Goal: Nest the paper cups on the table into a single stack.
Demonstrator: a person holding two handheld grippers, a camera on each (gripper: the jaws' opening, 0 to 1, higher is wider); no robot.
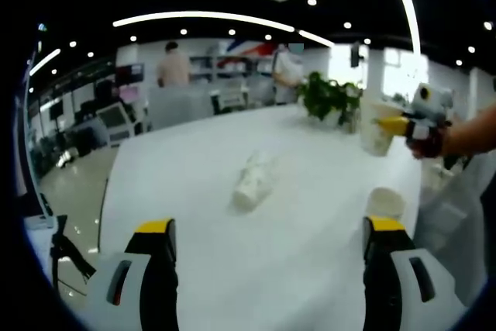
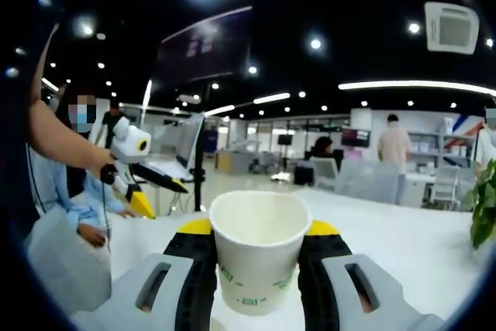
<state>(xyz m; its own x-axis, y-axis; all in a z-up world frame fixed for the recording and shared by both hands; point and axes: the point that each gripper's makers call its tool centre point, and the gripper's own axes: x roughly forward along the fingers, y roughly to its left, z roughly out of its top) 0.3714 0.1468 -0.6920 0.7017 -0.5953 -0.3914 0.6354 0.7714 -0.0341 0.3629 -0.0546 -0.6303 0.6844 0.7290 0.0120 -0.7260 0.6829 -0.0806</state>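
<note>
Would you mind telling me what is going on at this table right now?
A person is stacking paper cups with two handheld grippers. The right gripper is shut on an upright paper cup, held up above the white table. The left gripper is open and empty, facing a cup lying on its side. Another cup stands near its right jaw.

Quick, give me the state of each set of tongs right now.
Left tongs: open, holding nothing.
Right tongs: shut on an upright paper cup.
</note>
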